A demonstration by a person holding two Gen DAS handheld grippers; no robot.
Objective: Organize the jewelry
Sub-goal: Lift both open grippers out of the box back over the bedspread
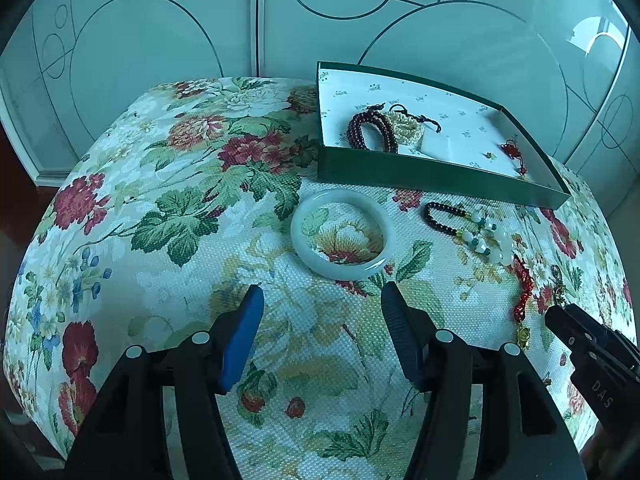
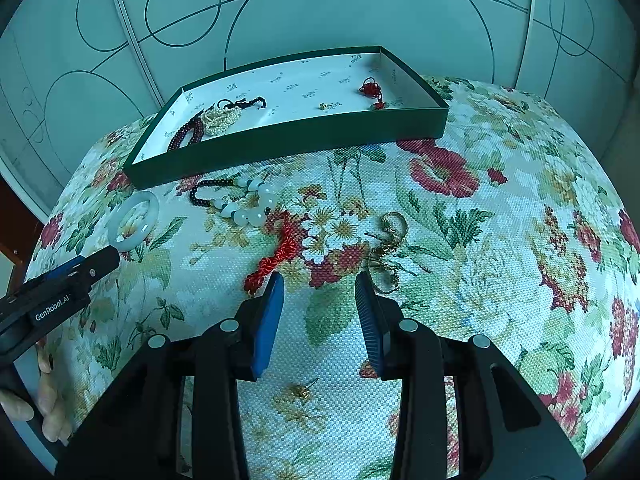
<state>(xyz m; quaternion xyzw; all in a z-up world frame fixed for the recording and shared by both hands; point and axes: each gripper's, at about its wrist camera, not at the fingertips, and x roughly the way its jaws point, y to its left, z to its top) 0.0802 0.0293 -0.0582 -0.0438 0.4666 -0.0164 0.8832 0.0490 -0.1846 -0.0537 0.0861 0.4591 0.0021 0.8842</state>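
Left claw point(image 1: 322, 308) held apart, empty, just short of jade bangle point(image 1: 343, 234) (mid-surface, near green box point(image 1: 420, 174)). Bangle rim to be straddled, clamped gently. Right claw point(image 2: 319, 294) apart, empty, near red tassel point(image 2: 276, 254).

Left wrist view: close, angled down over floral cushion point(image 1: 160, 200), toward green tray point(image 1: 420, 176) and wall panels. Right wrist view: same tilt, further right. Shared: tray, white bangle point(image 1: 343, 236), beaded strand point(image 2: 240, 200).
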